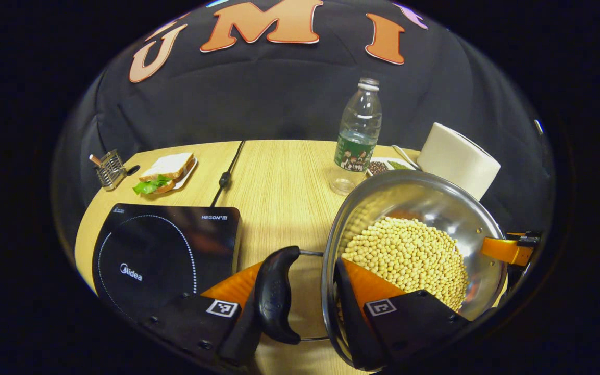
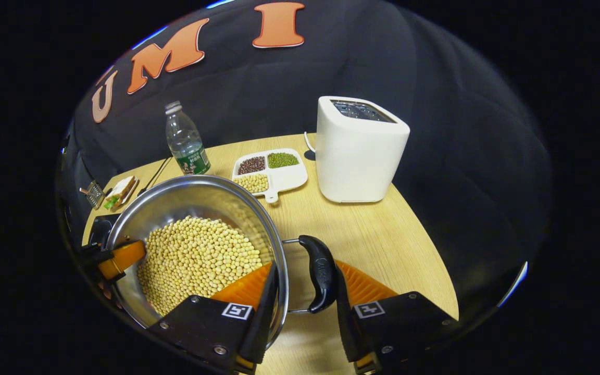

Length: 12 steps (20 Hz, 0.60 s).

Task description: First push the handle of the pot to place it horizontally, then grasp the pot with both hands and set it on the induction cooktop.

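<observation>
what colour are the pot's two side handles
Black handles on the shiny steel pot, clearest in the right gripper view.

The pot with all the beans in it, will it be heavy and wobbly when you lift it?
Probably heavy: the pot holds a deep heap of beans. The loose beans could slide if it tilts. With a gripper at each side handle, it will likely stay level.

The cooktop (image 1: 167, 250) bears "Midea" on its glass and "HEGON" at its far corner. Each gripper finger carries a square coded marker, not readable.
</observation>
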Each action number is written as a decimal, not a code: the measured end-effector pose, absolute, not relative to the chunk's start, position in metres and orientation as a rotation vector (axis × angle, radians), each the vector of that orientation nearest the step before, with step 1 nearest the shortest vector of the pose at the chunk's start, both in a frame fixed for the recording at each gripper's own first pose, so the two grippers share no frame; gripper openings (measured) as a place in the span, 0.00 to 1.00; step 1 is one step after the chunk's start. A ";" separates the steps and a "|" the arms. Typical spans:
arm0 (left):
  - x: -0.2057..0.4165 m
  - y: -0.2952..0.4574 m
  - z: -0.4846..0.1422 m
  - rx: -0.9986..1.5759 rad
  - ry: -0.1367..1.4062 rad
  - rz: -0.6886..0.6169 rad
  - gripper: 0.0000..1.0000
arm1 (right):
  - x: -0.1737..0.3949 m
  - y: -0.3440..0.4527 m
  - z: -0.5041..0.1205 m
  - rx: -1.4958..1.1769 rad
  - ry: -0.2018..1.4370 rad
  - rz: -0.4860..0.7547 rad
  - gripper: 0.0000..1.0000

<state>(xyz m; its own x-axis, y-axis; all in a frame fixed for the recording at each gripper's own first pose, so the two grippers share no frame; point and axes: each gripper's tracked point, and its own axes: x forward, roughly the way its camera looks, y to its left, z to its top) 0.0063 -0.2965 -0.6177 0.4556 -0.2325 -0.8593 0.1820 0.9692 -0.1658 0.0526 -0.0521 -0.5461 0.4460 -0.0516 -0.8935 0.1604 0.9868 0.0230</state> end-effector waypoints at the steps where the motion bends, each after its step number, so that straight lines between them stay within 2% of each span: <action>1: 0.008 -0.292 -0.611 -0.052 1.050 -0.257 0.72 | 0.052 -0.049 -0.540 0.113 1.092 -0.131 0.57; 6: 0.011 -0.263 -0.580 -0.068 1.026 -0.255 0.77 | 0.051 -0.028 -0.504 0.102 1.043 -0.114 0.56; 7: 0.013 -0.256 -0.574 -0.066 1.013 -0.253 0.72 | 0.051 -0.023 -0.500 0.102 1.038 -0.109 0.56; 8: 0.014 -0.249 -0.566 -0.061 1.001 -0.250 0.74 | 0.051 -0.017 -0.493 0.105 1.029 -0.102 0.56; 9: 0.014 -0.241 -0.561 -0.058 0.995 -0.245 0.72 | 0.050 -0.010 -0.488 0.108 1.026 -0.096 0.56; 12: 0.013 -0.217 -0.546 -0.047 0.984 -0.237 0.74 | 0.051 0.008 -0.475 0.108 1.013 -0.069 0.56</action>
